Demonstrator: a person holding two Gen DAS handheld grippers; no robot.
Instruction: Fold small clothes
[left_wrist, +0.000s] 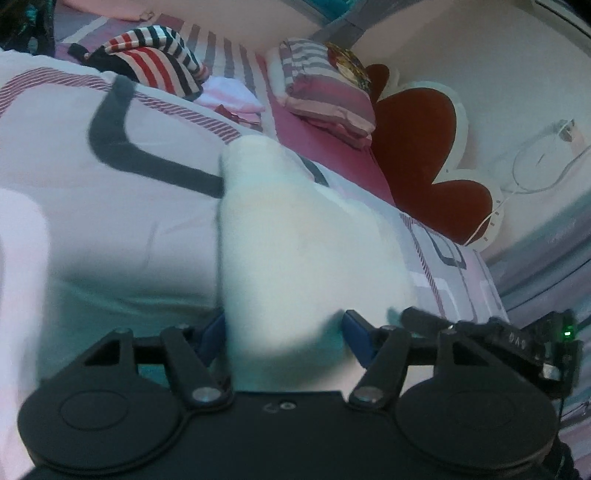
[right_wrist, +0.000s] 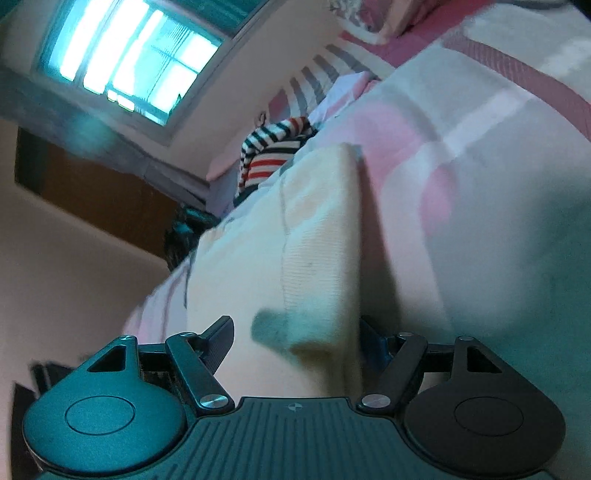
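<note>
A small white garment (left_wrist: 295, 236) lies on the patterned bedspread (left_wrist: 110, 206), bunched up between the fingers of my left gripper (left_wrist: 284, 332). The jaws stand wide apart with the cloth filling the gap; the fingertips are hidden under it. In the right wrist view the same cream-white ribbed cloth (right_wrist: 295, 258) lies between the fingers of my right gripper (right_wrist: 295, 343), also spread wide. The right gripper's black body (left_wrist: 517, 336) shows at the left view's lower right, close beside the garment.
A red, white and navy striped garment (left_wrist: 155, 62) (right_wrist: 273, 155) lies further back on the bed with folded pink cloth (left_wrist: 229, 96) beside it. A striped pillow (left_wrist: 325, 92) and a red flower cushion (left_wrist: 417, 147) sit by the wall. A window (right_wrist: 125, 55) is above.
</note>
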